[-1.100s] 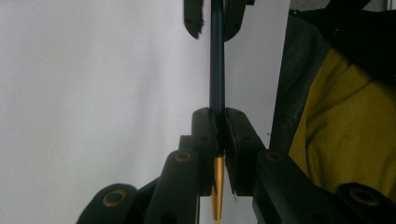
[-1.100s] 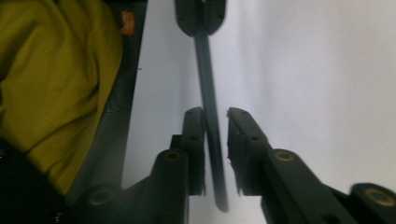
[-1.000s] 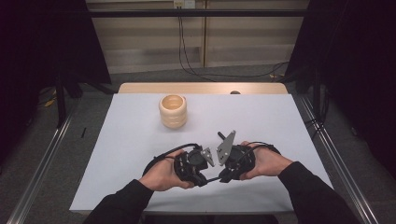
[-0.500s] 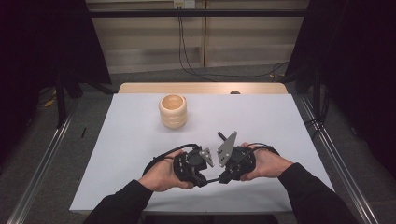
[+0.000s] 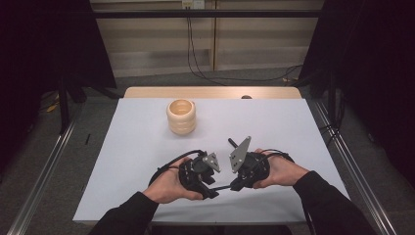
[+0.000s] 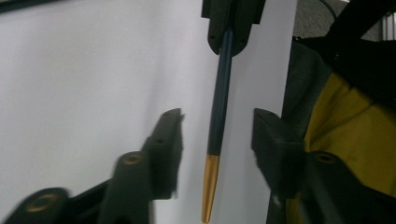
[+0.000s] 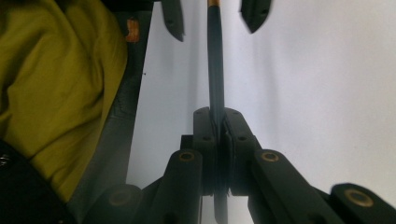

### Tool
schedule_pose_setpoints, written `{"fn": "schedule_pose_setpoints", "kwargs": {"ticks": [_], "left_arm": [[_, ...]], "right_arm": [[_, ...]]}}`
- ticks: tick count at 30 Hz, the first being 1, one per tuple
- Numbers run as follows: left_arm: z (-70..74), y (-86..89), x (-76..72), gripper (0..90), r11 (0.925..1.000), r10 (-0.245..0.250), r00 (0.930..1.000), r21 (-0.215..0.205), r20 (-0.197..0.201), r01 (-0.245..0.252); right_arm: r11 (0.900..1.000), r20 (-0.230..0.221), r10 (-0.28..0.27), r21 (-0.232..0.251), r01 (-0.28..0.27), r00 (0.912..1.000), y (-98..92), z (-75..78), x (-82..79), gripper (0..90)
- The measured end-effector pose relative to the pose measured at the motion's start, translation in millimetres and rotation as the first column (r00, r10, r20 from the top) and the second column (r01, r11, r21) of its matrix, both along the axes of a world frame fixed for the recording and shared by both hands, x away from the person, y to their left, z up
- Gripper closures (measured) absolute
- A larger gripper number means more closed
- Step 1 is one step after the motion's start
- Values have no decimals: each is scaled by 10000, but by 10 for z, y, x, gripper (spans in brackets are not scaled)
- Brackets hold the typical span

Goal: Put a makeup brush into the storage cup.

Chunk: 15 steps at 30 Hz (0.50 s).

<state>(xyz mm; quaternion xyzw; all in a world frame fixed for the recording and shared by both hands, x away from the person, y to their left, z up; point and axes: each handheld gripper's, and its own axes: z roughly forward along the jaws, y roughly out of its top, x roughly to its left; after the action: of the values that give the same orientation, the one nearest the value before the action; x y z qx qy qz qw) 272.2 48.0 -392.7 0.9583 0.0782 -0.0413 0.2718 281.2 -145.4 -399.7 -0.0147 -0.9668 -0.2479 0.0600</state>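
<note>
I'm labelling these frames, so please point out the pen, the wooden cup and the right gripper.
pen (image 6: 219, 100), left gripper view, on its dark barrel.
wooden cup (image 5: 181, 120), high view, on its ribbed side.
right gripper (image 7: 217, 123), right gripper view, between its fingertips.

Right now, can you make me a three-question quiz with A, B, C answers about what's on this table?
1. Where does the wooden cup stand?
A. Far half of the table, left of the middle
B. Between the hands
C. On the floor

2. What colour is the pen tip?
A. Red
B. Gold
C. White

3. What is the right gripper doing?
A. Shut on the pen
B. Open and empty
C. Holding the cup

Answers:
1 A, the high view shows it beyond both hands.
2 B, the left gripper view shows a gold end.
3 A, its pads clamp the dark barrel, while the left gripper has just been opening around it.
</note>
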Motion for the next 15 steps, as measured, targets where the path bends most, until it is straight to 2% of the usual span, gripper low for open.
{"fn": "schedule_pose_setpoints", "kwargs": {"ticks": [1, 2, 4, 6, 7, 8, 11, 13, 14, 15], "left_arm": [[-11, 11, -21, 447, 9992, 298, 9995, -263, -121, -301], [-12, 27, -29, 434, 9985, 419, 9991, -338, -52, -421], [-29, 65, -29, 321, 9959, 685, 9976, -590, 21, -683], [-38, 108, -14, 256, 9920, 965, 9953, -824, 22, -960], [-39, 124, -7, 221, 9902, 1074, 9942, -895, -26, -1072], [-36, 146, 8, 205, 9886, 1192, 9929, -934, 21, -1185], [-36, 179, 41, 86, 9807, 1638, 9864, -1055, -149, -1644], [-29, 212, 62, 63, 9799, 1679, 9858, -1085, -66, -1676], [-36, 220, 61, 53, 9723, 1953, 9804, -1264, -251, -1969], [-36, 238, 77, 44, 9747, 1851, 9825, -1236, -198, -1861]], "right_arm": [[10000, -46, 13, 4, -13, 10000, -1, -1, 0, 847], [10000, -25, 29, 4, -29, 10000, -2, -1, 1, 847], [10000, -13, 12, 84, -12, 10000, -14, 0, 0, 846], [9999, -92, -99, -28, 99, 9999, -33, 11, -8, 846], [9999, 37, -111, 79, 111, 9999, -39, 11, -1, 847], [9999, 8, -103, 96, 103, 9999, -43, 12, -3, 847], [9993, -59, -384, 44, 385, 9992, -58, 13, -8, 846], [9980, -131, -626, -141, 624, 9980, -71, 11, -8, 846], [9979, -57, -641, -82, 640, 9979, -74, 6, -2, 846], [9977, -98, -678, -86, 677, 9977, -81, 1, 0, 846]]}}
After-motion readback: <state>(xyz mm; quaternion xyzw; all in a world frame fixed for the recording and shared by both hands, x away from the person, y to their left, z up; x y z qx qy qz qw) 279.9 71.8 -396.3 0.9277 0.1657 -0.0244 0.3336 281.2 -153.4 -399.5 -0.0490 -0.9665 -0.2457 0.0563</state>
